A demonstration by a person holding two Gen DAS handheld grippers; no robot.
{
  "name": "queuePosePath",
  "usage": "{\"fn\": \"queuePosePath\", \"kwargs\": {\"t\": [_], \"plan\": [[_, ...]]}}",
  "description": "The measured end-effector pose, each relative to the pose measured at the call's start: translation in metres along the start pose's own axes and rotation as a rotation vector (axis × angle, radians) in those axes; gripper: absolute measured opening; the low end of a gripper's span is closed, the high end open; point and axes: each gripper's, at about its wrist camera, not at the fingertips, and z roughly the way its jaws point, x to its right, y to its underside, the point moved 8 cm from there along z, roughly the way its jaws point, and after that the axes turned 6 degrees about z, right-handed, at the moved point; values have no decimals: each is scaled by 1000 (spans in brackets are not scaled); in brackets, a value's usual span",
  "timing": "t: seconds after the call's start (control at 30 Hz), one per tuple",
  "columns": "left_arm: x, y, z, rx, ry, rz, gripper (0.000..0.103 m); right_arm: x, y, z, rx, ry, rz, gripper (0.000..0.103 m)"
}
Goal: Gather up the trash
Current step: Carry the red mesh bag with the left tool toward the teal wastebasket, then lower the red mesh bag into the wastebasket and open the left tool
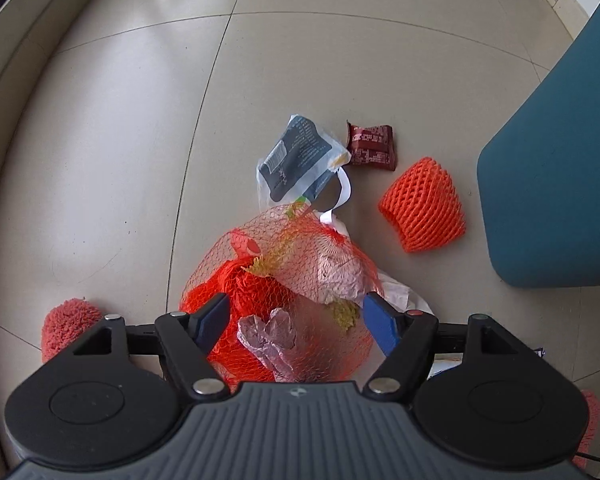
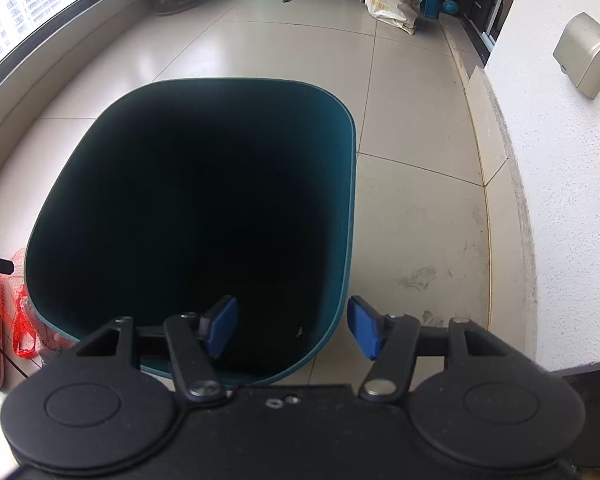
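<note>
Left tongs [image 1: 296, 316] were spread wide, hanging over an orange mesh bag [image 1: 284, 280] stuffed with crumpled paper on the floor [image 1: 120, 140], gripping nothing. Beyond the mesh bag lay a dark blue-and-white wrapper [image 1: 296, 158], a maroon packet [image 1: 371, 145] and an orange foam net sleeve [image 1: 423, 206], the sleeve lying nearest the teal bin [image 1: 560, 180]. Right tongs [image 2: 292, 326] were released and empty over the bin's dark opening, one finger [image 2: 364, 328] just outside the rim [image 2: 350, 160].
</note>
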Motion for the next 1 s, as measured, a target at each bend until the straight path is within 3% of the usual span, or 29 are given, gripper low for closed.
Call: {"fn": "queuePosePath", "kwargs": {"t": [0.07, 0.17, 0.3, 0.33, 0.4, 0.43, 0.6, 0.73, 0.8, 0.87, 0.93, 1.0], "plan": [[-3, 7, 16, -28, -39, 5, 73, 2, -4, 8, -15, 3, -5, 60], [-13, 12, 37, -77, -35, -38, 73, 2, -5, 14, -27, 4, -4, 60], [-23, 10, 55, -89, -78, -55, 69, -2, -3, 21, -44, 10, -12, 60], [-24, 9, 60, -97, -87, -58, 62, -3, -2, 22, -48, 17, -19, 60], [-29, 11, 67, -133, -99, -75, 11, -7, 2, 21, -51, 28, -27, 60], [-31, 10, 67, -137, -107, -75, 8, -7, 1, 22, -51, 30, -28, 60], [-40, -2, 31, -60, -101, -101, 3, -6, 4, 19, -45, 31, -33, 58], [-39, -20, -26, 34, -66, -116, 2, -5, 4, 13, -22, 36, -42, 55], [-37, -27, -50, 70, -57, -121, 2, -3, 5, 9, -14, 62, -34, 42], [-32, -31, -75, 97, -41, -117, 2, 1, 7, 7, -10, 81, -20, 22], [-23, -37, -104, 141, -26, -110, 2, 7, 8, 7, -12, 68, 16, 14], [-14, -41, -132, 173, -11, -103, 2, 8, 10, 5, -12, 49, 37, 14]]}}
